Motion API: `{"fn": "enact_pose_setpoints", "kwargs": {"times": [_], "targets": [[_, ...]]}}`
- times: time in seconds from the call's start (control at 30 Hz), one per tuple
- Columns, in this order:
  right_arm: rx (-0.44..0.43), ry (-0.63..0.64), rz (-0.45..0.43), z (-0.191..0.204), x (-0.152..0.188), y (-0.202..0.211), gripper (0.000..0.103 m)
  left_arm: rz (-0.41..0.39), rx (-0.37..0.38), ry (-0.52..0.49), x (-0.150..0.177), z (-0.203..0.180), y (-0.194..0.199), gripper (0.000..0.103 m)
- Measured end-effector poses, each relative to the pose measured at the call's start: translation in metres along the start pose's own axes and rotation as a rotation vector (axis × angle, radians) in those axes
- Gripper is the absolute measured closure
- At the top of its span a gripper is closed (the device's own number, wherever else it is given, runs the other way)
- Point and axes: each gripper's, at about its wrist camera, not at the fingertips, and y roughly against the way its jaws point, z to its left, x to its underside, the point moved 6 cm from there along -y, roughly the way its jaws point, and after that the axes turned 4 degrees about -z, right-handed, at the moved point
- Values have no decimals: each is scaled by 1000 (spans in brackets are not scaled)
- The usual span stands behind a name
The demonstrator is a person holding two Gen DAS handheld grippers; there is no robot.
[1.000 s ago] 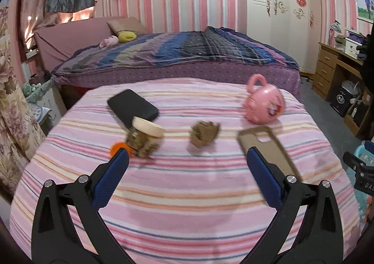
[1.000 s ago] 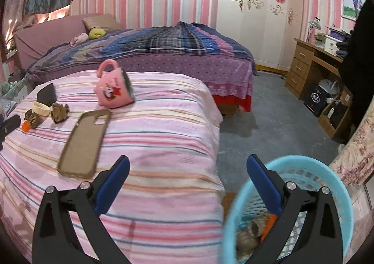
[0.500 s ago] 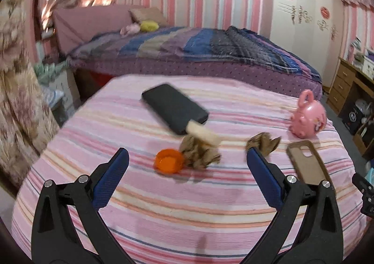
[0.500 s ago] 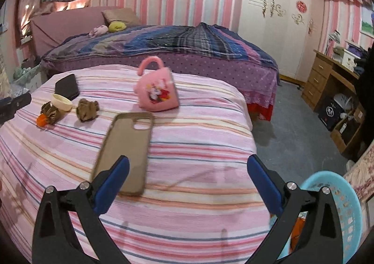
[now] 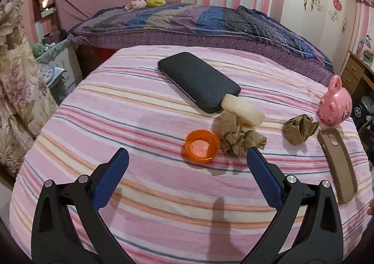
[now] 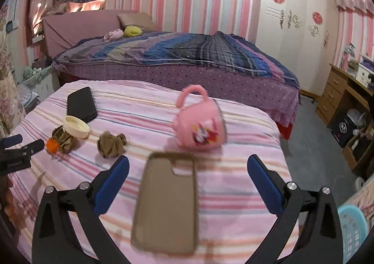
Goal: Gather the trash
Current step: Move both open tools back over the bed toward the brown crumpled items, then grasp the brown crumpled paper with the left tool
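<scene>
Left gripper (image 5: 187, 158) spread wide over the striped bedspread (image 5: 131, 109), gripping nothing, and the orange cap (image 5: 201, 145) sits just ahead, between its fingertips. Touching the cap's right side: a crumpled brown paper wad (image 5: 238, 141), with a cream lid (image 5: 244, 111) just behind the wad and leaning on a black phone (image 5: 198, 83). A second paper wad (image 5: 299, 129) lies right of the cap, near the pink mug (image 5: 335, 106). Right gripper (image 6: 187, 165) equally wide and empty, above the brown phone case (image 6: 167, 203); blue basket (image 6: 351, 229) down at its right
</scene>
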Motion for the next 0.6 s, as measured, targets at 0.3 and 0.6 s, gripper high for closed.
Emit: {"fn": "enact_pose_setpoints", "kwargs": {"times": [0.3, 0.6], "targets": [[12, -15, 75, 1, 10, -28, 5, -13, 37, -42, -9, -21, -18, 16], [10, 26, 73, 9, 14, -39, 5, 48, 196, -48, -8, -37, -34, 84]]}}
